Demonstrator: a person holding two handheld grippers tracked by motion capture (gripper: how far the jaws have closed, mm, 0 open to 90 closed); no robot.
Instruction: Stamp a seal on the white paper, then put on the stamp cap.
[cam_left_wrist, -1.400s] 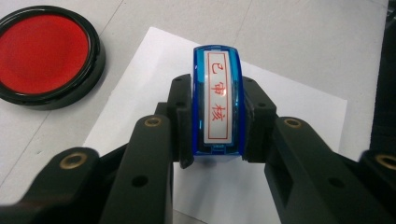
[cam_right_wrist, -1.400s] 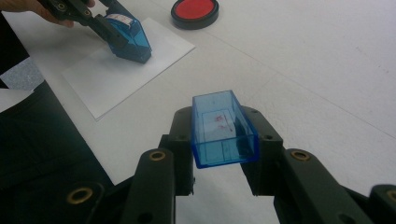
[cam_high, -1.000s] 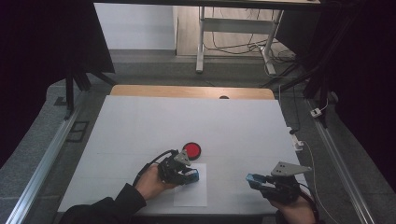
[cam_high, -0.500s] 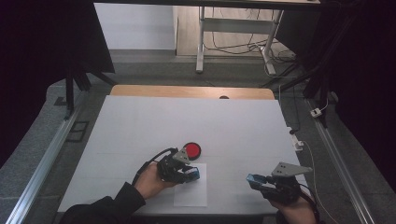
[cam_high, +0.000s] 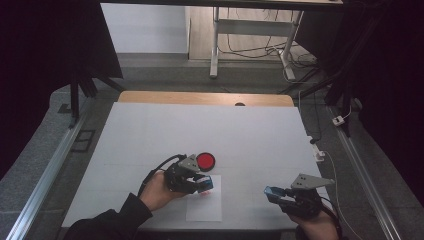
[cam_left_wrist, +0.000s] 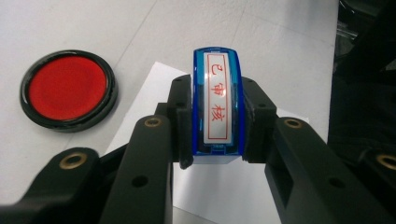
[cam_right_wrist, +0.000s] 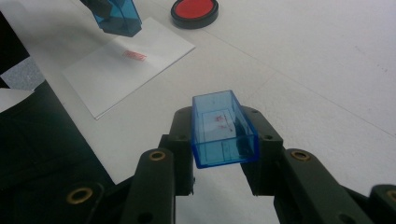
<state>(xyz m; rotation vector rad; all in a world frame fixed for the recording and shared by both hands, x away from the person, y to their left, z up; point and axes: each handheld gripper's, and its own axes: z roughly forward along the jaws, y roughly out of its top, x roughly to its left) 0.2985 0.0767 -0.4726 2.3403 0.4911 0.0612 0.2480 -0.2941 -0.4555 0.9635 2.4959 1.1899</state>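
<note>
My left gripper (cam_high: 202, 184) has its fingers (cam_left_wrist: 182, 121) pinching the blue stamp (cam_left_wrist: 215, 107) by its two long sides — I see its white label with red characters facing the camera in the left gripper view. The stamp hangs over the far end of the white sheet of paper (cam_high: 205, 205), which lies close to the near edge of the table (cam_high: 150, 130), roughly midway along it. One red imprint (cam_right_wrist: 134, 55) shows on the sheet in the right gripper view, just beside the stamp. The round red ink pad (cam_high: 205, 161) sits on the table just beyond the sheet's far left corner. My right gripper (cam_high: 274, 193) is near the table's near right corner, well apart from the left; its fingers (cam_right_wrist: 183, 128) clamp the stamp's clear blue cap (cam_right_wrist: 223, 129) — open side up, with red smudges inside.
</note>
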